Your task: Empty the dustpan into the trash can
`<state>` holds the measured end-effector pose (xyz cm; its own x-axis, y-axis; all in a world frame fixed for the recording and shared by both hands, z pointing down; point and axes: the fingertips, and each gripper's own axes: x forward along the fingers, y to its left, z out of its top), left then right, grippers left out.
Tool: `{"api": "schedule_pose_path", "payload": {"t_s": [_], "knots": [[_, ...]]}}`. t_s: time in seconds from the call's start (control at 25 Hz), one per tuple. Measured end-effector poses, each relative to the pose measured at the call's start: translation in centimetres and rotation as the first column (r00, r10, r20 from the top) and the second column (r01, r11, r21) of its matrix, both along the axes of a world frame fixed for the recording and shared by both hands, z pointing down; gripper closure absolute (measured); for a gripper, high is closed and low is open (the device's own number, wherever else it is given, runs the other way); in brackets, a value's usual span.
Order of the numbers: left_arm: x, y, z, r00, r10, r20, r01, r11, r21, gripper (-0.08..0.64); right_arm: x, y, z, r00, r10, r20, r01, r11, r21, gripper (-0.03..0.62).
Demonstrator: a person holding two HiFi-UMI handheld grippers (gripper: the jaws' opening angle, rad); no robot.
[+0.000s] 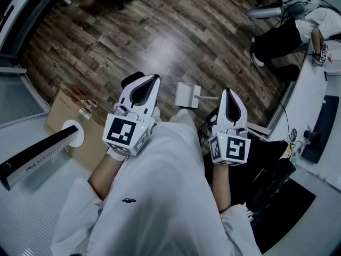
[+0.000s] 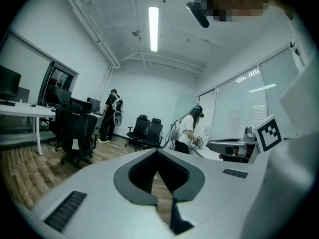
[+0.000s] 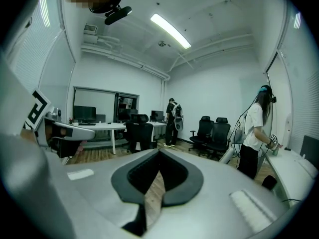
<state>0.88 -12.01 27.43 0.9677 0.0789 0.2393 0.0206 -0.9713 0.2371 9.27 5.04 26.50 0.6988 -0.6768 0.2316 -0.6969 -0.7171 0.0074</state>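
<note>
The left gripper (image 1: 151,82) and the right gripper (image 1: 227,93) both have their jaws together and hold nothing, and the white dustpan (image 1: 187,94) lies on the wooden floor (image 1: 160,36) between them.

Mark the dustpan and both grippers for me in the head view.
dustpan (image 1: 186,94): head view, the white pan body on the wood floor.
left gripper (image 1: 151,83): head view, the tips of its shut jaws.
right gripper (image 1: 228,95): head view, the tips of its shut jaws.
</note>
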Motion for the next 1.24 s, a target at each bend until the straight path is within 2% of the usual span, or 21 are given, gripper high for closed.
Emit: {"api": "schedule_pose_path", "payload": {"t_s": [0.6, 1.24], "knots": [[-0.7, -0.6, 0.7, 1.000, -0.010, 0.014, 0.010, 1.000, -0.030, 0.554, -0.8, 0.1, 0.6, 1.000, 0.008, 0.020, -0.008, 1.000, -0.017, 0.581], [-1.4, 0.9, 1.2, 1.000, 0.003, 0.026, -0.002, 0.998, -0.060, 0.554, -1.7, 1.4, 0.8, 0.999, 0.039, 0.028, -0.038, 0.999, -0.030, 0.581]]}}
